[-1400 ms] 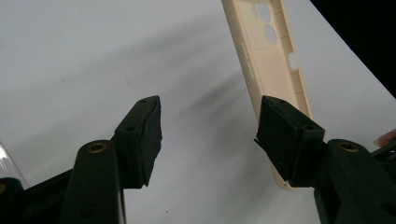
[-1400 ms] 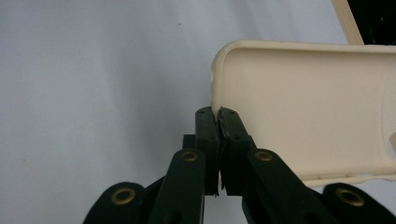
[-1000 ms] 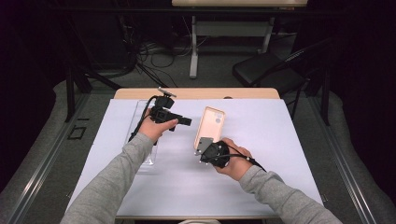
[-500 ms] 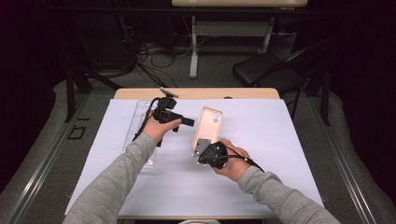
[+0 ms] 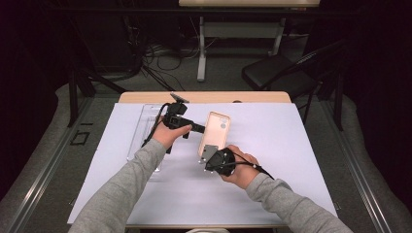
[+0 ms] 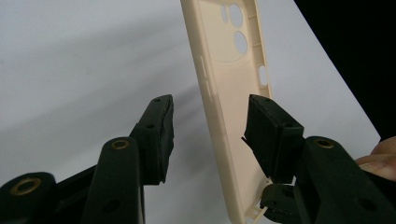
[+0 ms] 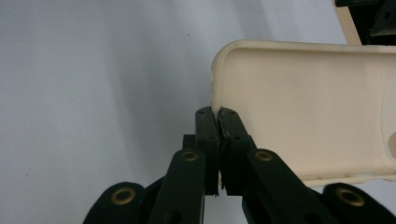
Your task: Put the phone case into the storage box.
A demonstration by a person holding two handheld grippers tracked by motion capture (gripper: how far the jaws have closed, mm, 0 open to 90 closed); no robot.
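Phone case, unmarked, pinched by right gripper; left gripper closing around its edge.

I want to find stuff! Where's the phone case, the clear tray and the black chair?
Phone case (image 5: 216,130), high view, middle of its cream back.
Clear tray (image 5: 140,132), high view, its bare left part.
Black chair (image 5: 272,77), high view, its seat.

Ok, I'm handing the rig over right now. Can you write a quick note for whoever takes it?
Right gripper: shut on the near edge of the cream phone case, holding it tilted up off the white mat.
Left gripper: jaws have just been closing around the case's side wall, pads not yet pressing.
Done: case lifted.
Left: likely close the left grip.
Clear tray lies at the left.
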